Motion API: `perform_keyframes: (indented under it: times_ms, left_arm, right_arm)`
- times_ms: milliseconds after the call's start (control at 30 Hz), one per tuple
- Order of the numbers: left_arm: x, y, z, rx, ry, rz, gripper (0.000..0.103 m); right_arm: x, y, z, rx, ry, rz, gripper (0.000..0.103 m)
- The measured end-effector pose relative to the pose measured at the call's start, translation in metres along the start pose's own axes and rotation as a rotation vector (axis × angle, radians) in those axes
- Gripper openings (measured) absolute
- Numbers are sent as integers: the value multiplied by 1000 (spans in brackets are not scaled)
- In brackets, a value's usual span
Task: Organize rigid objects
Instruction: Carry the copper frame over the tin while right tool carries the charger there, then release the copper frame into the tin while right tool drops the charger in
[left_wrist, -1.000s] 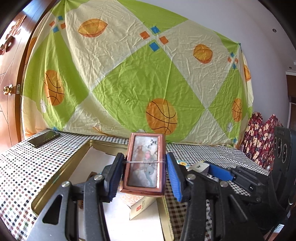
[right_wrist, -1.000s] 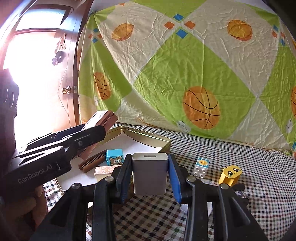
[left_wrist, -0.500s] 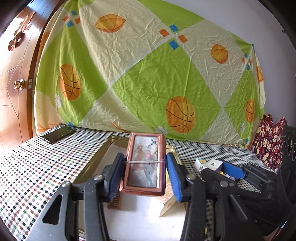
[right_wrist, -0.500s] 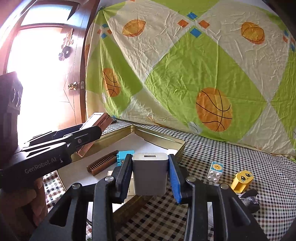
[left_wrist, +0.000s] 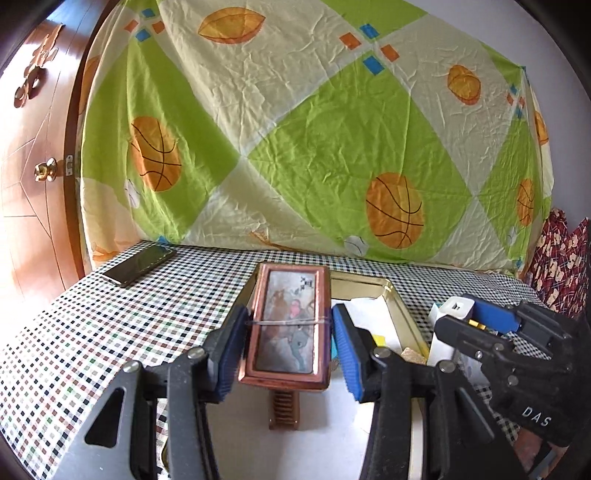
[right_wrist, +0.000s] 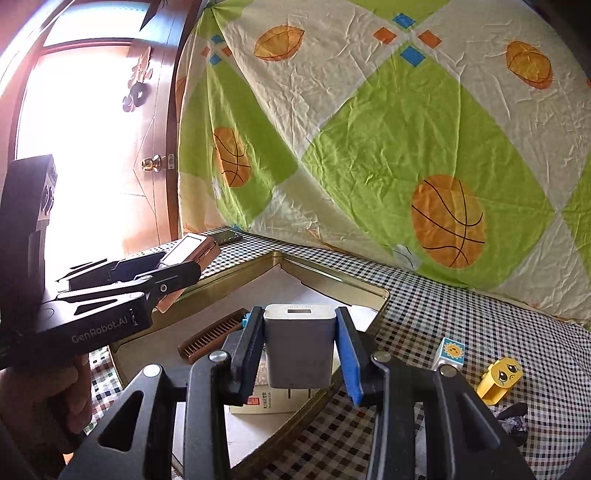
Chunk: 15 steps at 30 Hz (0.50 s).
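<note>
Checked cloth covers the counter (left_wrist: 110, 332), and a green and cream sheet printed with basketballs (right_wrist: 406, 147) hangs behind it. Well ahead of the left fingers and off to their left a dark phone (left_wrist: 139, 265) lies flat on the cloth. To the right of the right fingers, outside the tin, stand a white toy block with a sun face (right_wrist: 450, 352) and a yellow block with a sad face (right_wrist: 499, 378), near each other but apart.

Between and below both pairs of fingers sits a shallow gold metal tin (right_wrist: 332, 280) lined with white paper. In it a brown comb (right_wrist: 211, 336) lies flat, just left of the right fingers; a blue block peeps out behind the left one of those fingers, and a small printed carton (right_wrist: 258, 400) lies under them.

The left gripper (left_wrist: 288, 347) pinches a copper-framed picture box (left_wrist: 288, 325) by its two long sides, a thin band crossing its face at finger level. Its long axis runs along the fingers, with the far end raised and the pictured face turned upward, over the tin's left part. From the right wrist view the box juts past those fingers toward the sheet.

The right gripper (right_wrist: 300, 350) is clamped on a grey plug adapter (right_wrist: 300, 347), upright, its socket face on top and its prongs pointing down, above the tin's near right edge
</note>
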<state>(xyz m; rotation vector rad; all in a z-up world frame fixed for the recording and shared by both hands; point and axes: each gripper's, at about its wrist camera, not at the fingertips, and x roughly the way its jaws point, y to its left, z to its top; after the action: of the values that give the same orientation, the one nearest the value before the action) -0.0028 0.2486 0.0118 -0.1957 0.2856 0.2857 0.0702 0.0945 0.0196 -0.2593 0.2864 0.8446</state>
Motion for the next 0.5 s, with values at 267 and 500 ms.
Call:
perform_keyframes:
  times_ms: [267,500]
  left_arm:
    - [16,3,6,30,52,9,46]
    - [28,3,12,66,95,21,46]
  right_arm:
    - [21,-5,11,18,34,20,41]
    - [37,-9,19,26,62,25,41]
